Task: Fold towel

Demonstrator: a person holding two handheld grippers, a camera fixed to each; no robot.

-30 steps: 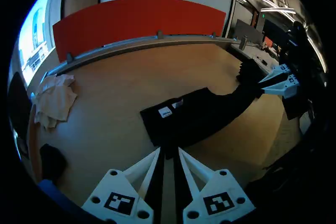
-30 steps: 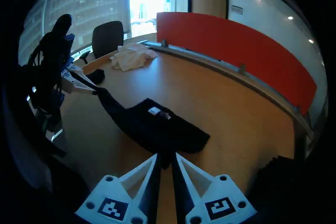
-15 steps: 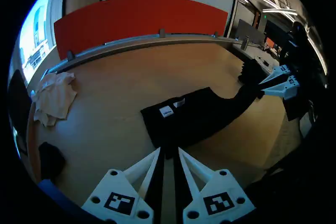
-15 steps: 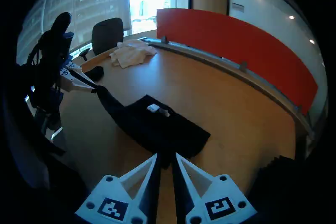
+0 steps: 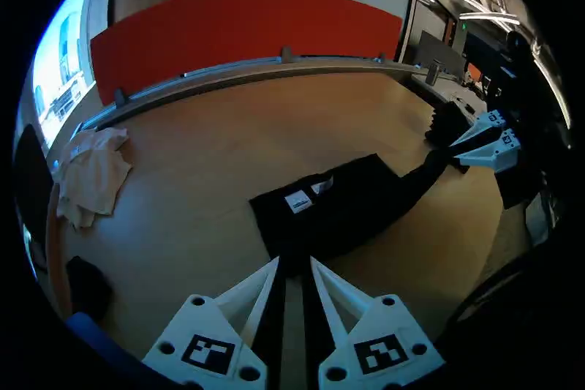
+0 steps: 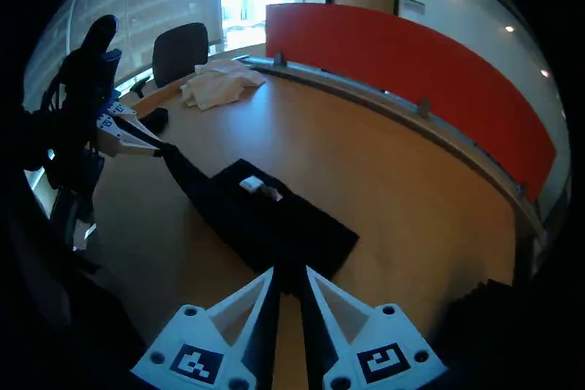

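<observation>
Both tongs are clenched on the towel (image 5: 351, 203). The left tongs (image 5: 295, 264) pinch one near corner and the right tongs (image 6: 292, 273) pinch the other. Dark cloth sits between the fingers in each case.

Change over the last second: small. The span of towel between the two tongs pulls longer and straighter. In the left gripper view it drops from a raised hump to a low, tight strip running out to the right tongs. The white tags (image 5: 307, 195) slide a little across the desk (image 5: 219, 141) with it, so the whole cloth is dragging as well as stretching.

Where the towel is now: most of it lies flat on the desk just ahead of both tongs. Only the held edge is lifted clear. The far edge is still untouched.

Our read: we are tensioning the near edge, and no fold is made yet. A taut edge means the corners should carry over evenly once we swing them forward onto the far edge.

One risk is that more outward pull skews the flat part, as the shifted tags suggest.

The beige cloth (image 5: 88, 174) sits well off to the left of the left tongs, out of the way.
</observation>
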